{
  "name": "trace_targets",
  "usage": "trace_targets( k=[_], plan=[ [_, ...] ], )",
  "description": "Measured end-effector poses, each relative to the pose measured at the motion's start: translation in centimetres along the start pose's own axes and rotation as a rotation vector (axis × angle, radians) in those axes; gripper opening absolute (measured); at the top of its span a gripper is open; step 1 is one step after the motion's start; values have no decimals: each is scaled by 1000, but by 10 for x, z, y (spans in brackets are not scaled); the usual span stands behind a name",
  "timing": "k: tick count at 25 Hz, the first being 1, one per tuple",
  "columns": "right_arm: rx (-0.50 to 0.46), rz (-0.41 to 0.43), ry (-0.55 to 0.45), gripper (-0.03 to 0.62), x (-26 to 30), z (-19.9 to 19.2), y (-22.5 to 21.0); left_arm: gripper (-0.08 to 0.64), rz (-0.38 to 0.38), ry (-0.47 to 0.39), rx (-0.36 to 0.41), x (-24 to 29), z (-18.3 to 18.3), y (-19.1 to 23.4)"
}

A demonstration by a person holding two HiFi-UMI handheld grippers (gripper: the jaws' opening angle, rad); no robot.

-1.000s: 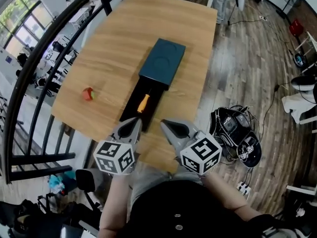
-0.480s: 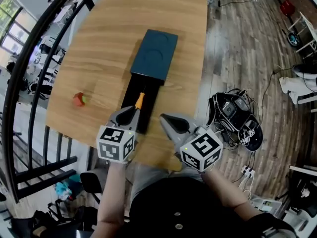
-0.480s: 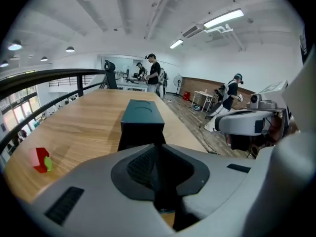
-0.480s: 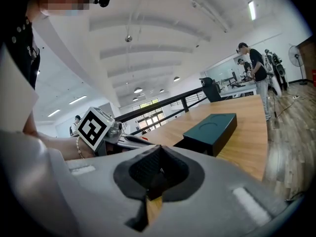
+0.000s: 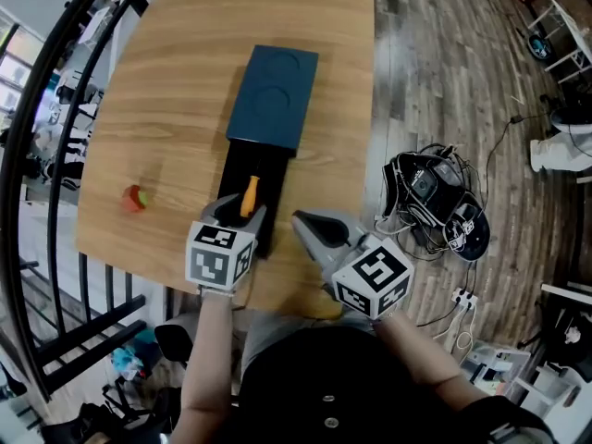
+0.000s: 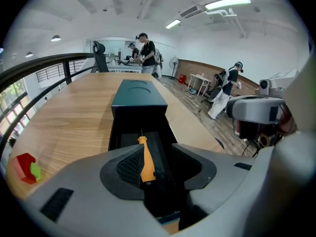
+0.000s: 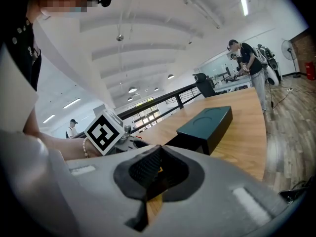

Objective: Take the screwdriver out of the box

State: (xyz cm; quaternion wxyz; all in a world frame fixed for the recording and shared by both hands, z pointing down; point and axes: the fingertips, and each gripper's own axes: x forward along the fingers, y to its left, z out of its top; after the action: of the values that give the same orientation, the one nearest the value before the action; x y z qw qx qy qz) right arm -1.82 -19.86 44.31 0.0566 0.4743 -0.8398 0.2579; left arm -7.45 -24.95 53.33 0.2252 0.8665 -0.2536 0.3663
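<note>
Left gripper (image 5: 239,213) advanced over box (image 5: 273,100), screwdriver (image 5: 250,195) between parted jaws

The left gripper (image 6: 160,171) hides the lower end of the screwdriver (image 6: 144,157) handle and the box's (image 5: 271,100) end at the table's (image 5: 176,81) near edge. The red-green thing (image 5: 135,198) by the left edge is too small to name

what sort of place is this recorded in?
Probably an open-plan lab or workshop, maybe on a raised level: a wooden table beside a black railing, people standing at desks behind, and cables heaped on the wood floor.
</note>
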Motion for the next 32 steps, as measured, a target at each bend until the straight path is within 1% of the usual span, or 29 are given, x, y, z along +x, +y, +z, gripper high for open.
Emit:
trace_targets(
  k=[3, 5, 11, 14, 16, 21, 24, 28, 29, 30, 32],
  plan=[
    [35, -8, -1, -2, 3, -2, -5, 175, 26, 28, -22, 11, -2, 8],
    [47, -13, -10, -3, 4, 0, -8, 192, 42, 57, -20, 19, -6, 11],
    [61, -11, -16, -2, 9, 3, -15, 195, 62, 155, 55, 32, -9, 17],
    [73, -9, -15, -3, 10, 2, -19, 195, 52, 206, 49, 39, -14, 13],
    [79, -7, -16, -2, 11, 3, -21, 195, 62, 231, 49, 43, -16, 15],
    [93, 8, -29, -3, 12, 5, -23, 195, 96, 316, 111, 53, -31, 15],
    [91, 10, -33, -2, 10, 6, -22, 184, 108, 322, 123, 54, -34, 13],
    [87, 17, -38, -2, 7, 7, -16, 179, 104, 322, 129, 50, -36, 11],
    [85, 19, -39, -3, 7, 7, -16, 173, 108, 320, 140, 50, -36, 12],
    [84, 20, -39, -2, 7, 7, -16, 151, 115, 318, 156, 51, -35, 12],
    [81, 22, -42, -3, 7, 7, -17, 149, 128, 316, 182, 53, -36, 13]
  ],
)
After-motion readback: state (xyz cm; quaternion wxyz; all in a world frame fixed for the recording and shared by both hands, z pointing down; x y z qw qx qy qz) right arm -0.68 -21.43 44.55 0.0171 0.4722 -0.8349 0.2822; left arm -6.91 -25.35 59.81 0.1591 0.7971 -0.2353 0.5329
